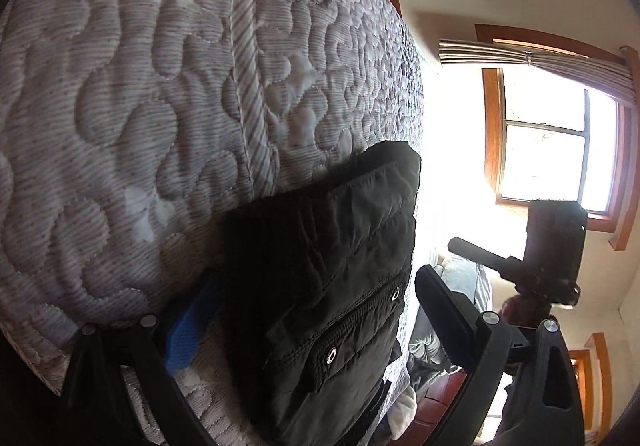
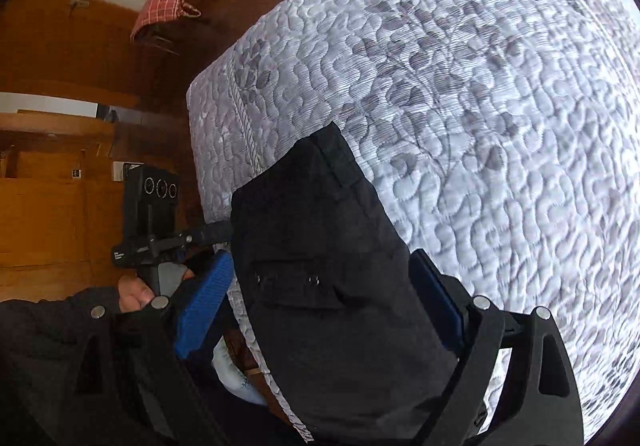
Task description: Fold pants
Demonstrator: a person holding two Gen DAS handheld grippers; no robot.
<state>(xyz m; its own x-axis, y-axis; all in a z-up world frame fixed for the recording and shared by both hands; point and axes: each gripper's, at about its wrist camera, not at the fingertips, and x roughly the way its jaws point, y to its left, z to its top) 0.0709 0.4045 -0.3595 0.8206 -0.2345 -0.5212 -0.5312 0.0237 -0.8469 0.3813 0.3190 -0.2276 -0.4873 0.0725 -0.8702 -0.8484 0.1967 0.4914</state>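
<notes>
The black pants (image 1: 324,286) lie folded into a thick bundle near the edge of the quilted bed (image 1: 140,85); metal snaps and a stitched pocket flap show on top. My left gripper (image 1: 316,310) is open, its fingers straddling the bundle, blue pad (image 1: 188,330) on the left side. In the right wrist view the same pants (image 2: 332,266) sit between the open fingers of my right gripper (image 2: 324,306), blue pads (image 2: 204,306) on either side without pinching. The right gripper also shows in the left wrist view (image 1: 552,258), and the left one in the right wrist view (image 2: 156,221).
The grey-white quilt (image 2: 480,105) covers the bed, which drops off beside the pants. A bright window (image 1: 560,149) with wooden frame and curtain is behind. Wooden cabinets (image 2: 48,173) and a red checked cloth (image 2: 160,13) stand beyond the bed. More clothes (image 1: 460,286) lie below the bed edge.
</notes>
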